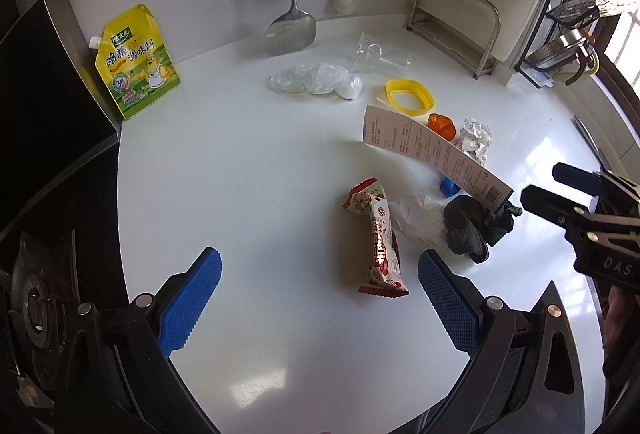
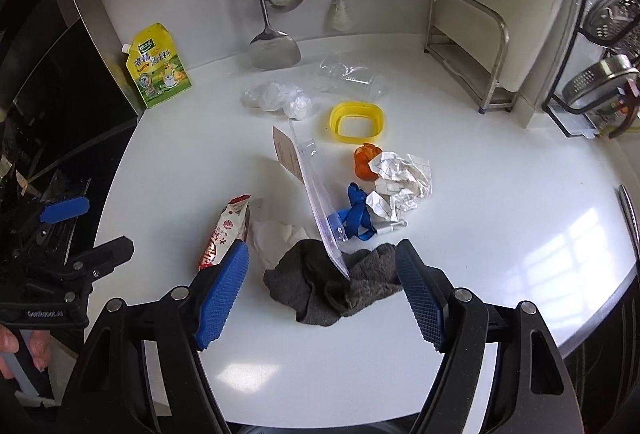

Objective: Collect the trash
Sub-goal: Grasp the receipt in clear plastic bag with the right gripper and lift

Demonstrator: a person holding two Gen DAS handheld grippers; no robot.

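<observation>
Trash lies on a white counter point(image 1: 240, 173). A red and white snack wrapper point(image 1: 378, 238) lies between the fingers of my open left gripper point(image 1: 320, 294), just ahead of them. A grey sock point(image 2: 332, 282) lies between the fingers of my open right gripper point(image 2: 320, 290), with a clear zip bag and card point(image 2: 316, 193) leaning on it. Behind are white tissue point(image 2: 276, 234), crumpled paper point(image 2: 404, 177), an orange piece point(image 2: 364, 161), a blue strap point(image 2: 358, 213), a yellow ring point(image 2: 356, 121), crumpled plastic film point(image 2: 276, 97) and a clear cup point(image 2: 352, 77).
A yellow seasoning pouch point(image 1: 136, 61) leans at the left by the black stove point(image 1: 48, 193). Ladles and a spatula point(image 1: 292, 25) hang on the back wall. A metal rack point(image 1: 456, 21) and a dish rack point(image 1: 572, 45) stand at the right.
</observation>
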